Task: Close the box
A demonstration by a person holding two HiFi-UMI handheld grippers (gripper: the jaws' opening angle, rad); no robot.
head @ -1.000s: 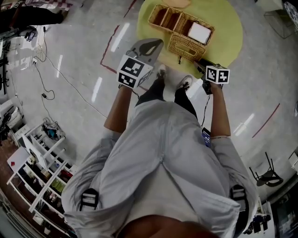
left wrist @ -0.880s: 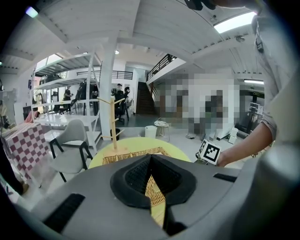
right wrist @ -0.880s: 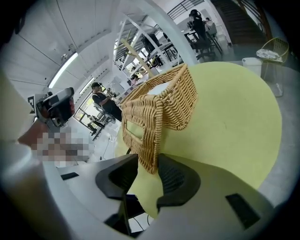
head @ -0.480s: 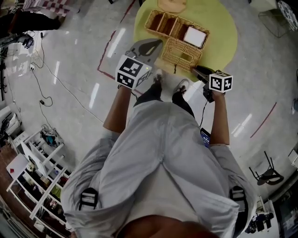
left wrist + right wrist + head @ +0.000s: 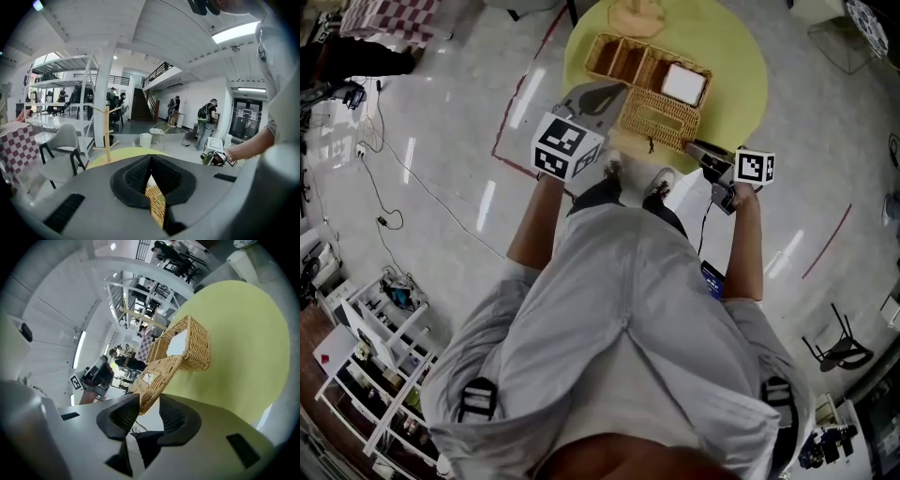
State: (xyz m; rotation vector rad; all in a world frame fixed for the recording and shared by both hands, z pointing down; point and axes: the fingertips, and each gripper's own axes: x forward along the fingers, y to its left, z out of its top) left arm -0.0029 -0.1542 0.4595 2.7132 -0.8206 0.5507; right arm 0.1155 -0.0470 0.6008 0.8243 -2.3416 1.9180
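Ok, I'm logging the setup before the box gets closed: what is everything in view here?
table: one, yellow, round, ahead of the person
wicker box: one, tan, on the table, open
lid: one, tan wicker, folded out on the box's near side
white item: one, white, in the box's right compartment
wooden stand: one, pale wood, at the table's far edge
shelving: one unit, white, on the floor at lower left
chair: one, black, on the floor at lower right
shoes: two, white, by the table
left gripper: one, grey, jaws together, by the box's left end
right gripper: one, grey, jaws opening, lid's edge between them
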